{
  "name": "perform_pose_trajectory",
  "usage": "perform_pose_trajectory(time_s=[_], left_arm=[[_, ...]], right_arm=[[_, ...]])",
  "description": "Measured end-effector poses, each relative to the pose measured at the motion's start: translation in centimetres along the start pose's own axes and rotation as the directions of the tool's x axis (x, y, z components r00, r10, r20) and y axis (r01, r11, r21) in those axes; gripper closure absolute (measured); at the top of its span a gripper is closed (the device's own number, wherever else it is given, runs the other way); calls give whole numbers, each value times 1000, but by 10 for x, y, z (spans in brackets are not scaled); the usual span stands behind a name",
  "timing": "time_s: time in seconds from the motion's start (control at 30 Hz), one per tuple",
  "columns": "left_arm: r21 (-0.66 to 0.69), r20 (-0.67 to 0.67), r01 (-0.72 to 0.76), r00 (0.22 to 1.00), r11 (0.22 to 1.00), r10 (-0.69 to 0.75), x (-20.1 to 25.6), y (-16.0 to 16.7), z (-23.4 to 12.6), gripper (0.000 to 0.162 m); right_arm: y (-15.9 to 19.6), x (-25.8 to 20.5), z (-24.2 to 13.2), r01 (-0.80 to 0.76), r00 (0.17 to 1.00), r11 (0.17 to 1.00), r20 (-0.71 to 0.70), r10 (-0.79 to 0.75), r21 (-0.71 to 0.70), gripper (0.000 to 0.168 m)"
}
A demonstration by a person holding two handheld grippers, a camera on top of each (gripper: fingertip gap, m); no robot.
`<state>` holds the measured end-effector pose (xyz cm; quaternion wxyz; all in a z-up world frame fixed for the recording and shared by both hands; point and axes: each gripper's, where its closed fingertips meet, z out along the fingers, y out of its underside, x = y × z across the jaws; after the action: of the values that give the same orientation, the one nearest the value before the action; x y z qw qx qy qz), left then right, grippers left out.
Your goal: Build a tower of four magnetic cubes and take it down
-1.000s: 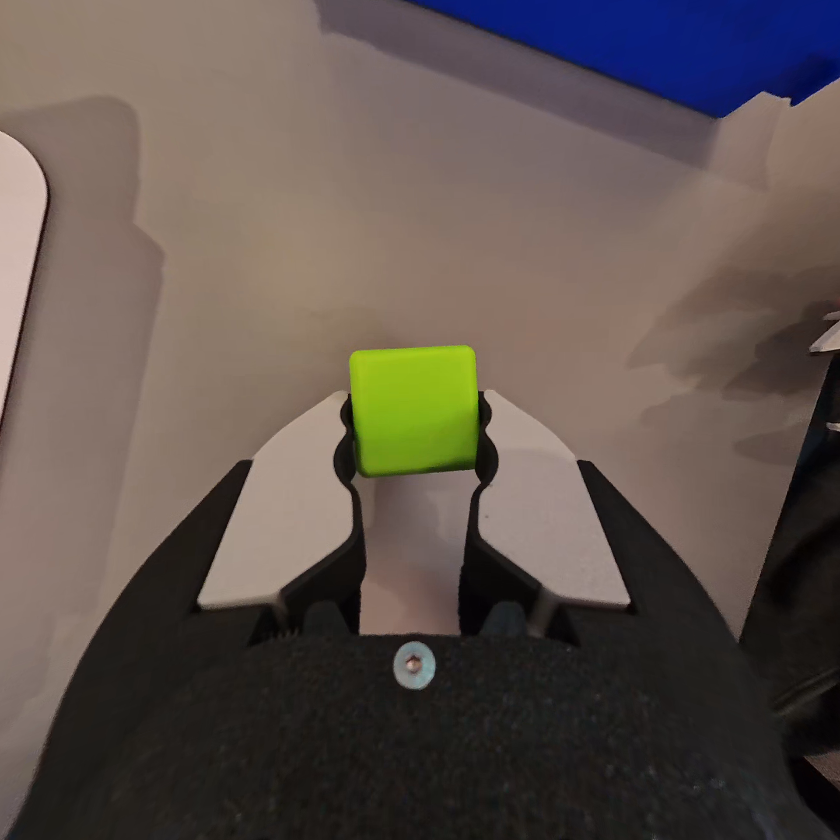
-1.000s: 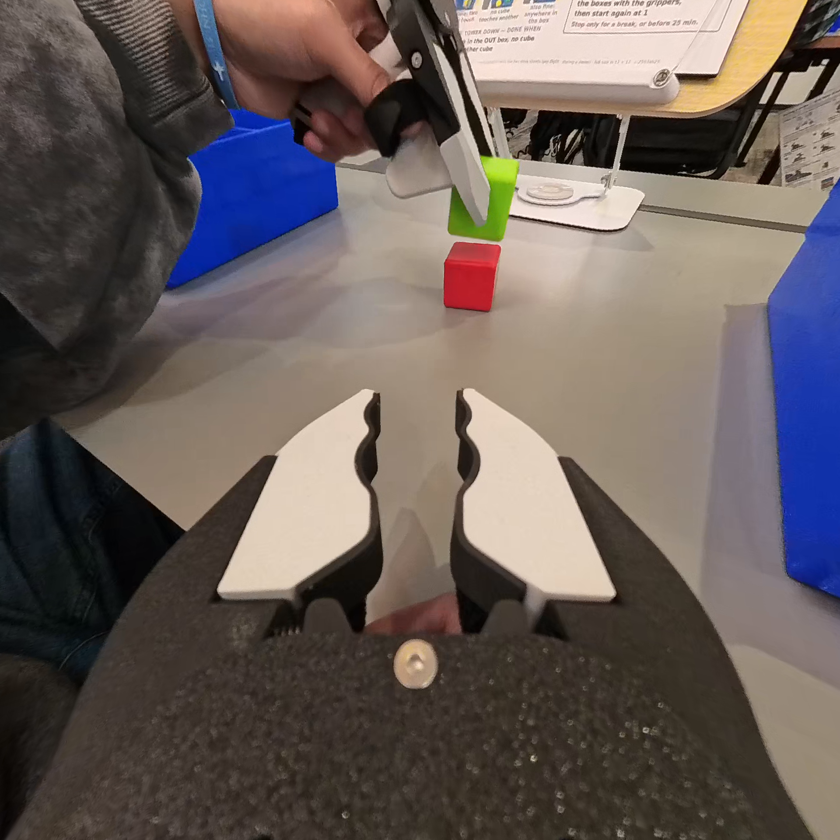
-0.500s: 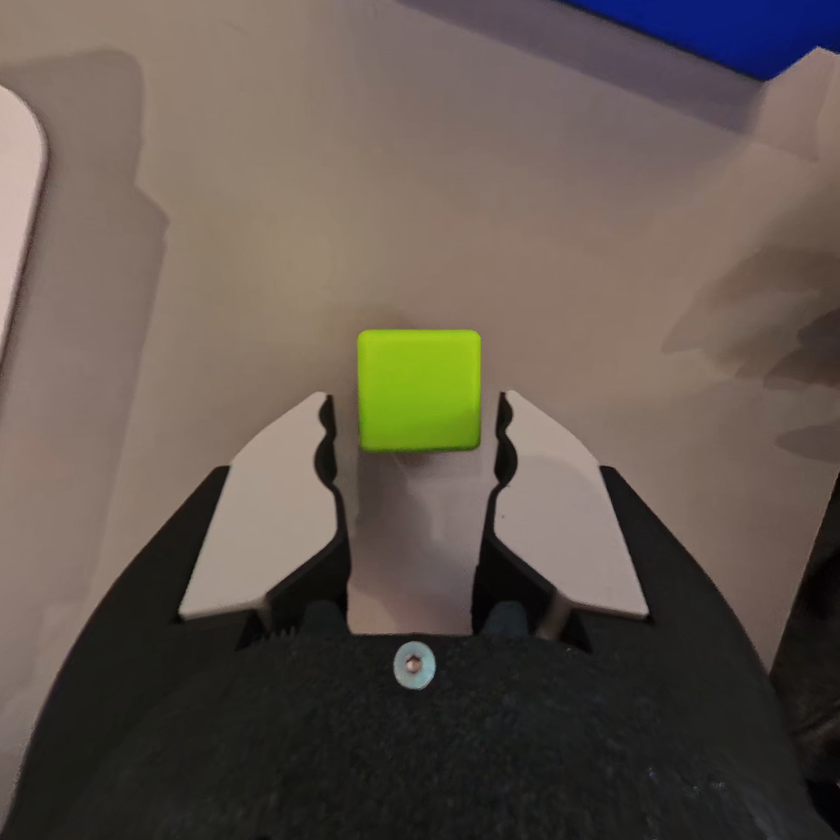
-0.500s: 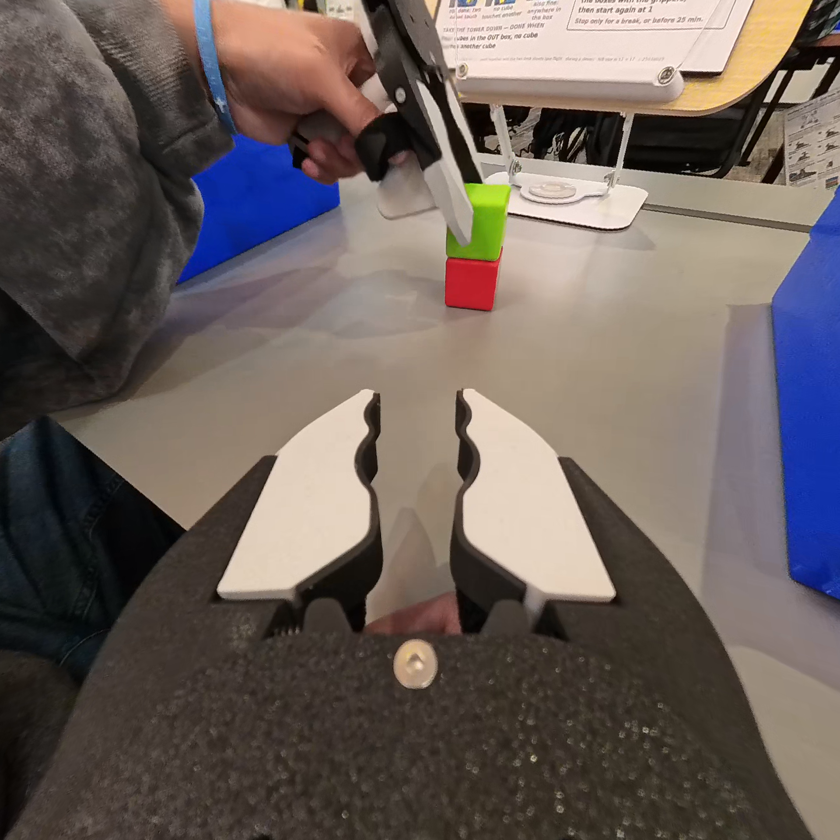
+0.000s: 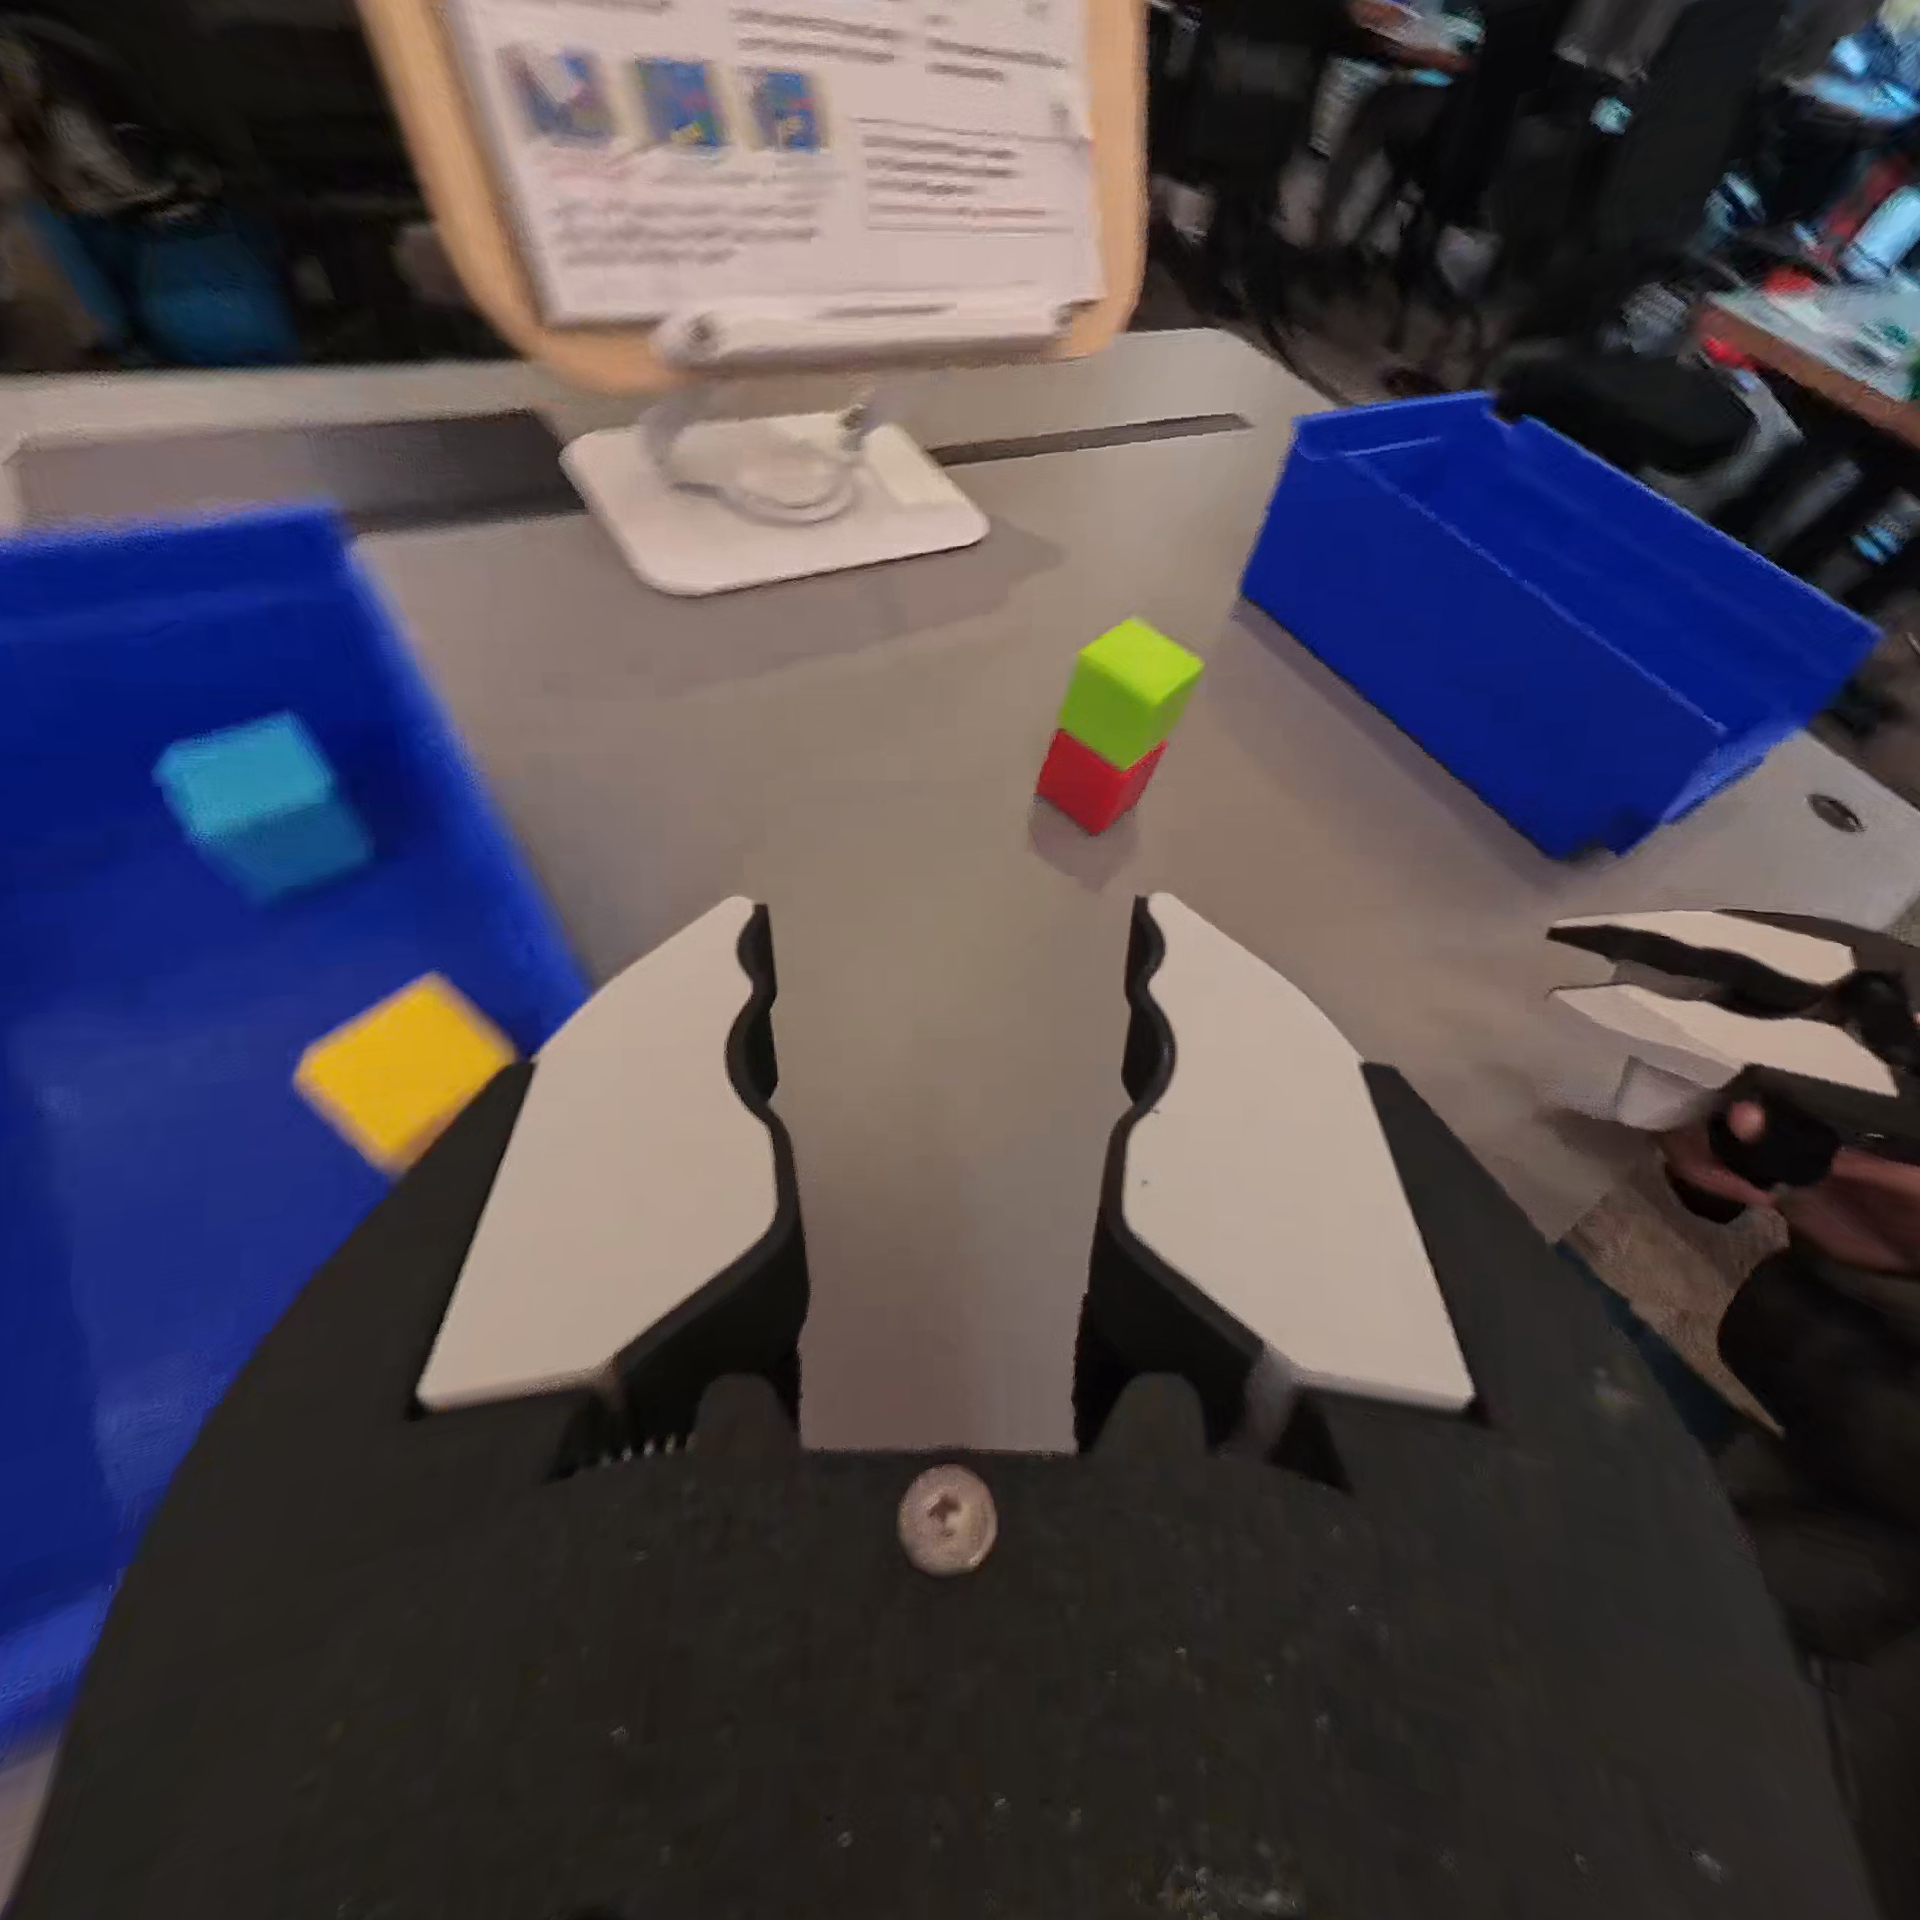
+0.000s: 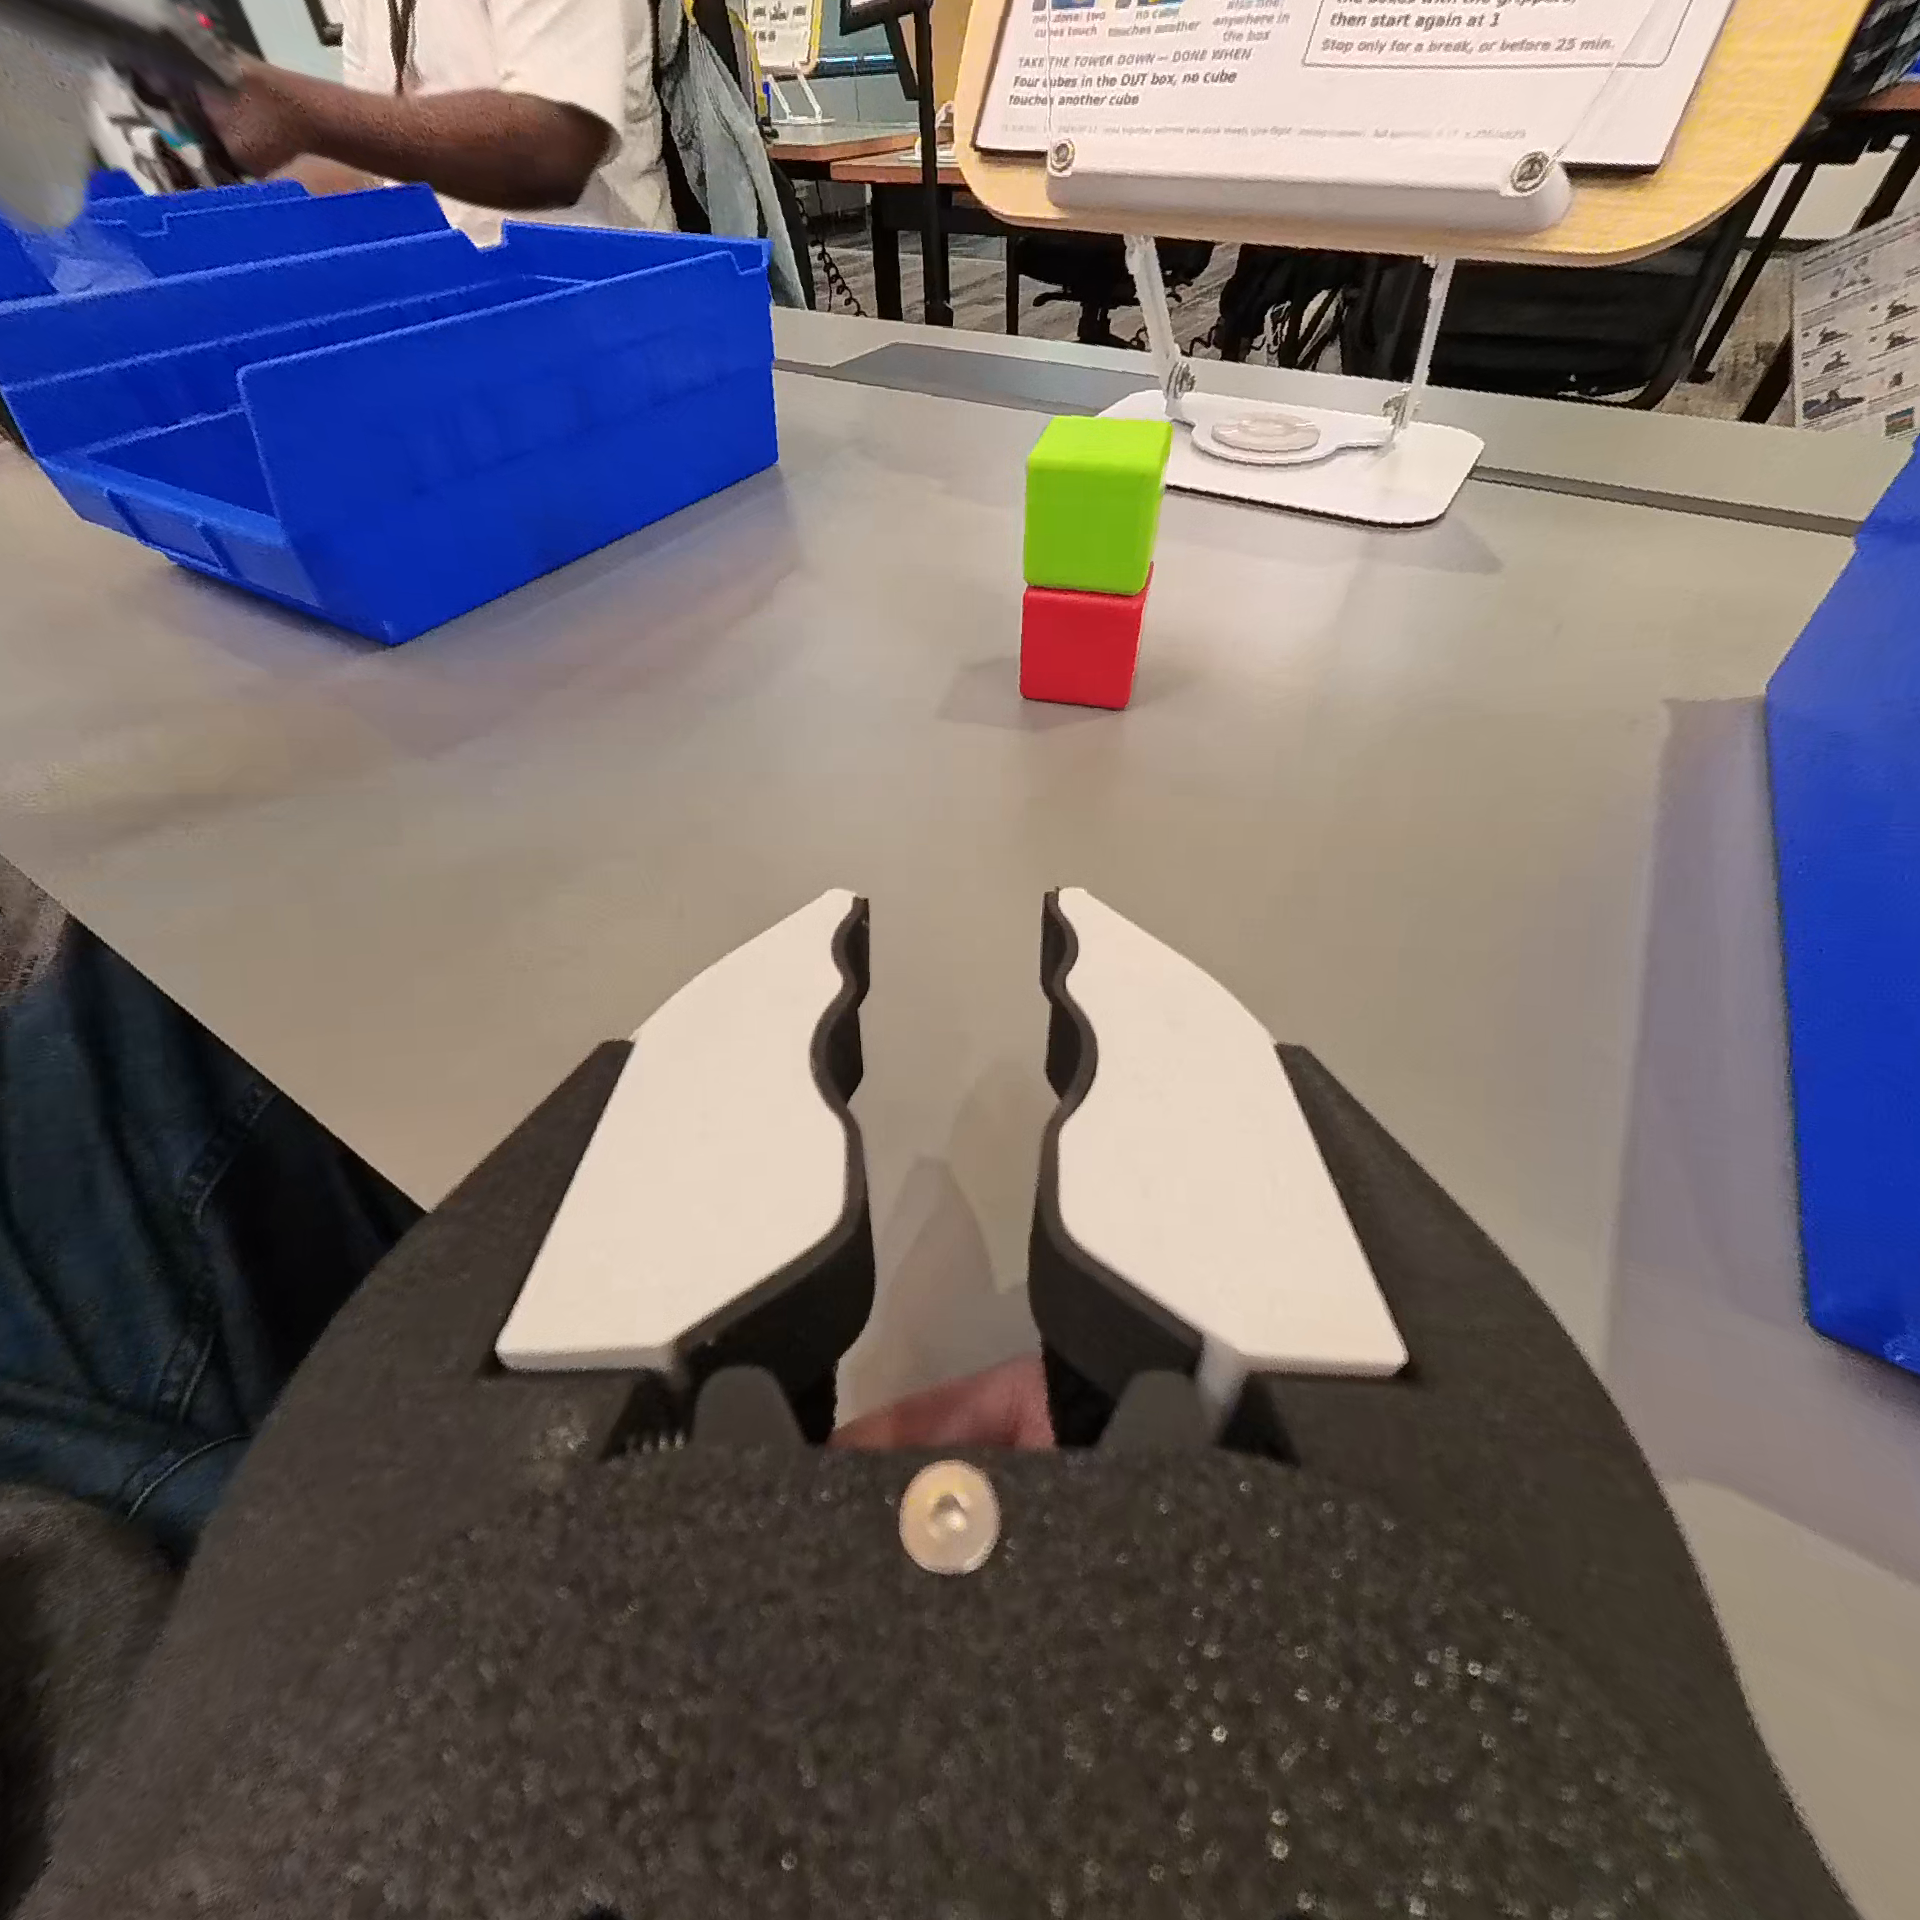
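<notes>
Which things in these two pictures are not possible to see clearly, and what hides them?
- Left wrist view: the yellow cube is partly hidden behind the left gripper; it and the light blue cube are blurred.
- Left wrist view: the right gripper is cut off by the picture edge.
- Right wrist view: the blue bin beside the table edge is cut off; its inside is unseen.

Bright indoor light, soft shadows, left view blurred.

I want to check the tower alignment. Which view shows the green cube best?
The right wrist view: the green cube is sharp, near the centre, sitting on the red cube, slightly offset to the right. The left wrist view shows it smaller, from a corner and higher.
</notes>
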<state>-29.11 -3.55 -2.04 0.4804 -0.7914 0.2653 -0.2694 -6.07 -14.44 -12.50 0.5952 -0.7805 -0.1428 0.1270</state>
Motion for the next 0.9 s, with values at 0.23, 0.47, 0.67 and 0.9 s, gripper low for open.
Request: perform_pose_trajectory(time_s=[0.23,0.47,0.67,0.9], left_arm=[[-9,210,194,960,981,-188,-40,99,-60,92],[-220,207,-91,969,971,138,-77,85,-55,95],[-400,12,-335,929,853,370,-121,56,-24,91],[-614,-162,-485,850,623,502,-158,85,18,89]], right_arm=[[0,0,2,3,1000,1000,-7,-3,-5,137],[1,0,2,8,1000,1000,-8,-8,-6,137],[1,0,2,4,1000,1000,-3,-4,-6,137],[1,0,2,17,1000,1000,-10,-17,-8,137]])
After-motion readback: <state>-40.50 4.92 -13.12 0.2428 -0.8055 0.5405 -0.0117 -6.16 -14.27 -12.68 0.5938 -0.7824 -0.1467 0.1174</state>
